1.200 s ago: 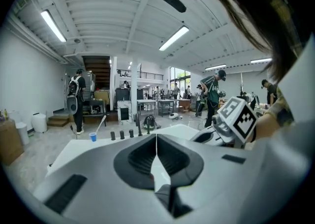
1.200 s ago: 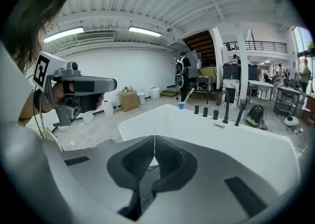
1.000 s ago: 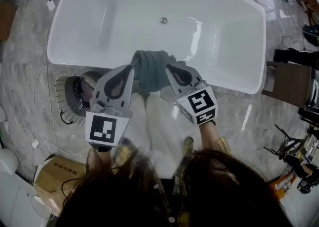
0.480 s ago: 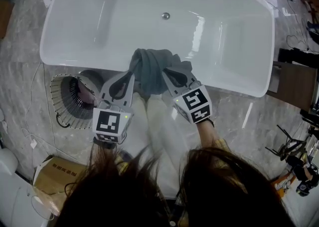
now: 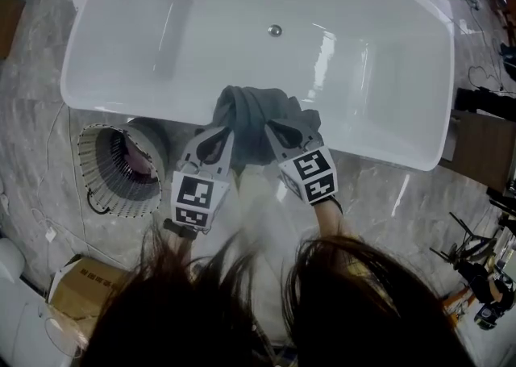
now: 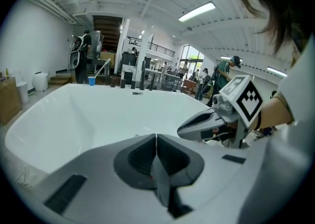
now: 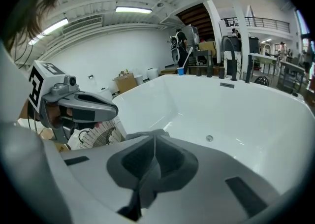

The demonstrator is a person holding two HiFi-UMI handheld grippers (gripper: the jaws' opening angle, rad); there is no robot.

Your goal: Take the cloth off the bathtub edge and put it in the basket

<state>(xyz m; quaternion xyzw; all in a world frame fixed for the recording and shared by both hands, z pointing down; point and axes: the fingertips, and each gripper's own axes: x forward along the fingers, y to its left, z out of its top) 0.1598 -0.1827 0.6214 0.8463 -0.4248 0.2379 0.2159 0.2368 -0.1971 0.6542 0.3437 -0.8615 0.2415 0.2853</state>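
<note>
Left gripper (image 5: 228,131) and right gripper (image 5: 271,126), jaws together and empty, have dropped closer to the bathtub (image 5: 379,146), flanking the grey cloth (image 5: 253,114) draped over its near edge; the basket (image 5: 103,165) stands beside the tub.

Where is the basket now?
In the head view, the basket stands on the floor at left, beside the bathtub and left of the left gripper.

Grey cloth (image 5: 256,119) — bunched on bathtub edge (image 5: 133,112).

Left hand-held gripper (image 5: 228,128), right hand-held gripper (image 5: 270,124): jaws together.
</note>
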